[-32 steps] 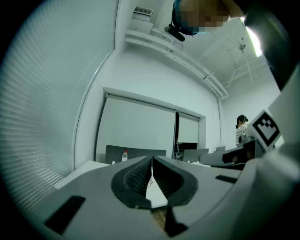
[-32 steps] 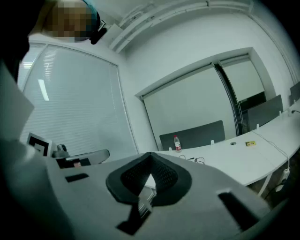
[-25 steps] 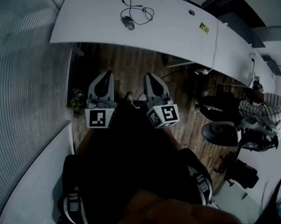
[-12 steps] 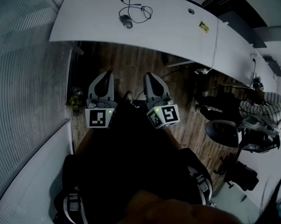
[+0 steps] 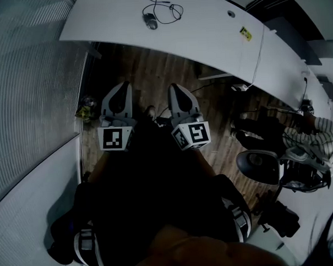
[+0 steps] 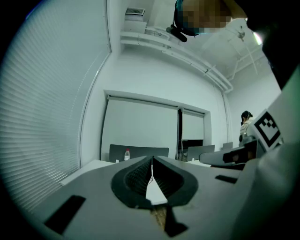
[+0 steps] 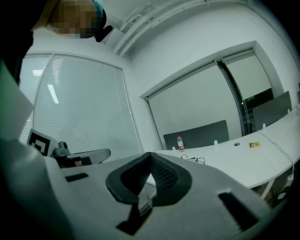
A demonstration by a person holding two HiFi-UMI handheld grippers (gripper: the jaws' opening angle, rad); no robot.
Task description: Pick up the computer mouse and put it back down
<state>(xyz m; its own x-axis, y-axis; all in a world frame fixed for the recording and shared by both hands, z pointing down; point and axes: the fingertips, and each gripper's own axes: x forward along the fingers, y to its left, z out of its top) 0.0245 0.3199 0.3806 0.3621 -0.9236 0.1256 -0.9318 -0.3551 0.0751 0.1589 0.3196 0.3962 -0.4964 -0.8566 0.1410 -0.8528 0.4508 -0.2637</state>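
Both left gripper [image 5: 124, 85] and right gripper [image 5: 173, 86] keep empty jaws shut; mouse [image 5: 149, 21] appears higher than before.

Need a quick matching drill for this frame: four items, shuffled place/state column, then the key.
1. computer mouse
2. yellow tag
3. office chair
4. left gripper

a. shut, empty
b. on the wood floor
c. on the white desk, beside a looped cable
d. on the desk, near its seam

Pairs: 1-c, 2-d, 3-b, 4-a
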